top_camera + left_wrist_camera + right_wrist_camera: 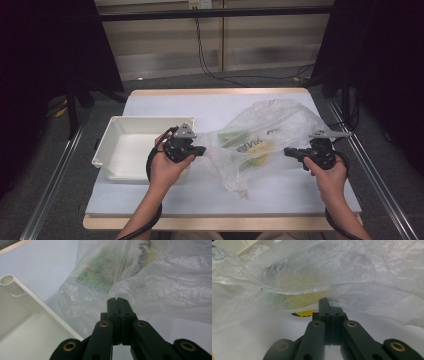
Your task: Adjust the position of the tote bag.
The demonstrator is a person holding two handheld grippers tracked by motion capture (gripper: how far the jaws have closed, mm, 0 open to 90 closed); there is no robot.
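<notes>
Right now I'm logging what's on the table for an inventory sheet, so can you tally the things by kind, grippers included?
Grippers: 2, the left gripper and the right gripper, each shut on the bag's film
Clear plastic bag: 1, with green and yellow contents too blurred to count
White tray: 1
Total: 4

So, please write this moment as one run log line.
left gripper: shut on thin translucent plastic bag | right gripper: shut on bag | white plastic tray: left

The bag [265, 137] bears dark print, seen reversed through the plastic and too blurred to read.
</notes>
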